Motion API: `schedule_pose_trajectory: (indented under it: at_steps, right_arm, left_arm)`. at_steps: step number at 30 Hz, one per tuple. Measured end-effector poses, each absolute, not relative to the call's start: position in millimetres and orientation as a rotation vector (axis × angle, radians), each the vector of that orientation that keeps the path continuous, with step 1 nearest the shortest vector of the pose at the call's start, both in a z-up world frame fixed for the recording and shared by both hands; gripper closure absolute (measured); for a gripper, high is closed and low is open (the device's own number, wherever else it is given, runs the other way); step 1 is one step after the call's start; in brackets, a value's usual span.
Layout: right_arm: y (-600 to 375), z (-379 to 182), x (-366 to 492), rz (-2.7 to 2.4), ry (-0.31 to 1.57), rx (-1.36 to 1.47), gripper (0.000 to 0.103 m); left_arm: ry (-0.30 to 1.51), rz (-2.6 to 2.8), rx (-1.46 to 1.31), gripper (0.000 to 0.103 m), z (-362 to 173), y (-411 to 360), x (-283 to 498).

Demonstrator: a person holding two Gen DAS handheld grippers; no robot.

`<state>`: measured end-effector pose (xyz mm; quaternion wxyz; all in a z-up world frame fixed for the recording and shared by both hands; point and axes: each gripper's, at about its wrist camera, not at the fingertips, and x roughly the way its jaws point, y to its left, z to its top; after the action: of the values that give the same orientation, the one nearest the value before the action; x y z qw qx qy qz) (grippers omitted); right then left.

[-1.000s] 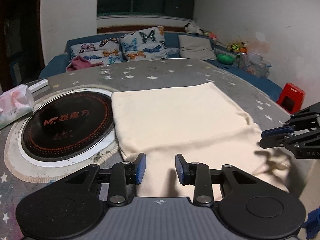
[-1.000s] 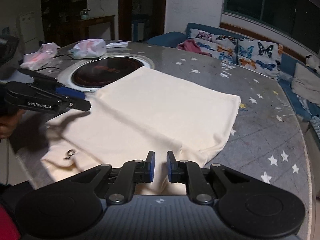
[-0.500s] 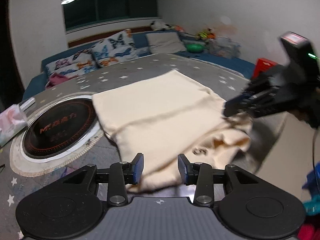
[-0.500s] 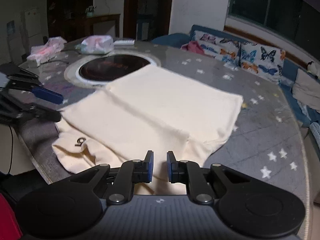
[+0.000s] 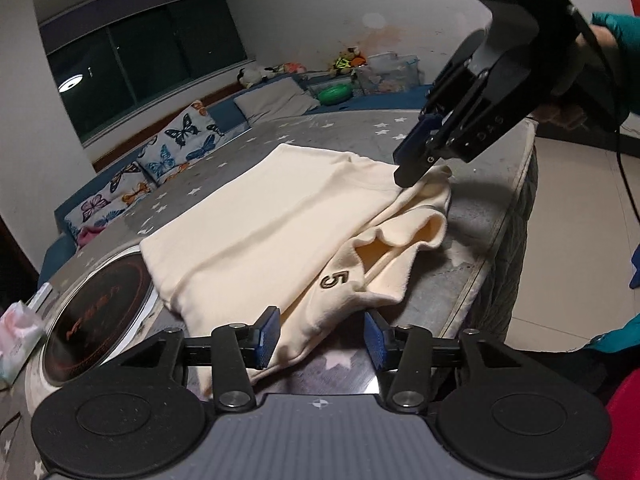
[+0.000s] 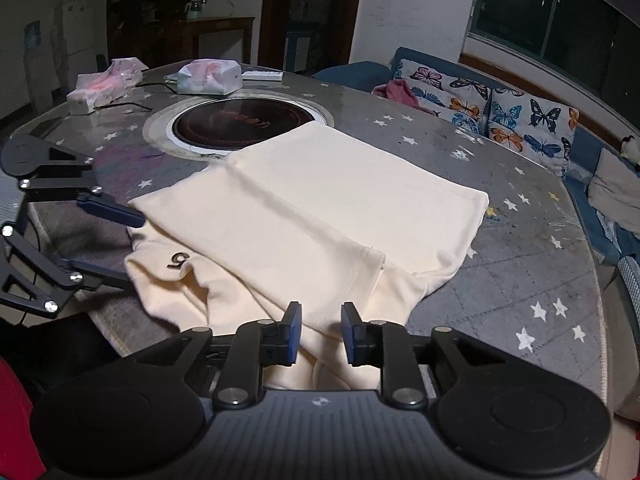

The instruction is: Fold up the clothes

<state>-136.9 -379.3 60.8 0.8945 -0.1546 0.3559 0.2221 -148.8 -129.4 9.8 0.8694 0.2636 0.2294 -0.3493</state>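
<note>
On the star-patterned table, left wrist view:
- Garment: cream shirt [image 5: 272, 216], partly folded, lies flat on the table [image 5: 472, 240]; its near end reaches the table edge, and a dark embroidered "5" [image 5: 335, 280] sits on a rumpled flap there.
- Left gripper [image 5: 320, 338]: jaws apart and closing; the shirt's near hem lies under and between the blue pads, which do not press on it. Released.
- Right gripper [image 5: 416, 158]: reaches in from the upper right, tips at the shirt's far bunched corner; whether cloth is between the tips cannot be told from this view.
- Person: teal sleeve [image 5: 612, 32] behind the right gripper.
- Induction cooktop [image 5: 96, 320]: round, dark, set into the table left of the shirt; the shirt's left edge touches its rim.
- Background: butterfly-print cushions [image 5: 180, 144] on a blue sofa beyond the table.

Across the same table, right wrist view:
- Garment: cream shirt [image 6: 328, 208] spreads from the near table edge toward the cooktop [image 6: 240, 124]; a folded panel lies on top, and the "5" [image 6: 178, 258] is at the left corner.
- Right gripper [image 6: 320, 334]: jaws apart and opening; cloth lies below the gap, and the pads do not pinch it. Released.
- Left gripper [image 6: 116, 240]: at the left, fingers spread around the shirt's left corner.
- Tissue pack [image 6: 208, 76]: on the far side of the table, beyond the cooktop.
- Table [image 6: 520, 280]: grey cover with white stars, bare to the right of the shirt.
</note>
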Motion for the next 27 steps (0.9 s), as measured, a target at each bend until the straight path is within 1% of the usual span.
schedule_pose_trajectory:
  at_steps: [1, 2, 3, 4, 5, 9, 12, 17, 19, 21, 22, 23, 24, 25, 26, 27]
  right_arm:
    - [-379.4, 62.0, -139.0, 0.461, 0.735, -0.327, 0.072]
    - [-379.4, 63.2, -141.3, 0.463, 0.732, -0.337, 0.066]
    - [-379.2, 64.5, -143.8, 0.465, 0.729, -0.348, 0.064]
    - [-378.8, 65.6, -146.4, 0.471, 0.727, -0.361, 0.064]
    - [-378.6, 66.6, -148.4, 0.477, 0.727, -0.371, 0.063]
    - [-376.5, 72.2, -159.7, 0.529, 0.709, -0.426, 0.05]
    - [-372.6, 72.6, -164.5, 0.571, 0.69, -0.454, 0.047]
    - [-362.3, 56.8, -157.9, 0.591, 0.675, -0.492, 0.047]
    - [-359.7, 49.8, -152.9, 0.586, 0.668, -0.497, 0.051]
    - [-356.4, 42.6, -147.8, 0.586, 0.669, -0.503, 0.06]
    - [-354.7, 40.2, -146.3, 0.59, 0.666, -0.512, 0.061]
    - [-353.1, 38.0, -144.8, 0.593, 0.665, -0.522, 0.068]
    - [-351.7, 36.8, -143.8, 0.599, 0.668, -0.532, 0.077]
    - [-351.1, 36.7, -143.4, 0.607, 0.673, -0.533, 0.08]
    - [-350.7, 36.9, -142.8, 0.614, 0.678, -0.531, 0.086]
    - [-350.8, 38.1, -142.1, 0.618, 0.682, -0.522, 0.088]
  left_arm:
    - [0.482, -0.735, 0.545, 0.07, 9.5, -129.8, -146.8]
    - [0.484, -0.739, 0.537, 0.077, 9.2, -130.1, -144.7]
    - [0.485, -0.735, 0.521, 0.08, 11.5, -129.4, -141.2]
    - [0.486, -0.731, 0.505, 0.086, 13.7, -128.7, -137.8]
    - [0.487, -0.727, 0.49, 0.09, 15.9, -127.9, -134.3]
    - [0.497, -0.703, 0.411, 0.092, 29.9, -124.8, -112.5]
    - [0.518, -0.695, 0.352, 0.092, 37.2, -123.9, -93.5]
    - [0.551, -0.688, 0.323, 0.092, 35.5, -125.0, -73.5]
    - [0.559, -0.69, 0.32, 0.092, 33.9, -124.5, -71.3]
    - [0.563, -0.692, 0.32, 0.092, 32.5, -123.3, -71.4]
    - [0.566, -0.692, 0.319, 0.092, 31.7, -122.2, -72.8]
    - [0.566, -0.696, 0.32, 0.092, 31.7, -120.4, -74.6]
    - [0.567, -0.7, 0.32, 0.088, 31.7, -118.7, -76.4]
    - [0.561, -0.702, 0.325, 0.087, 31.9, -116.3, -80.0]
    - [0.556, -0.704, 0.333, 0.086, 31.8, -114.5, -83.7]
    - [0.555, -0.707, 0.342, 0.084, 30.6, -111.9, -87.6]
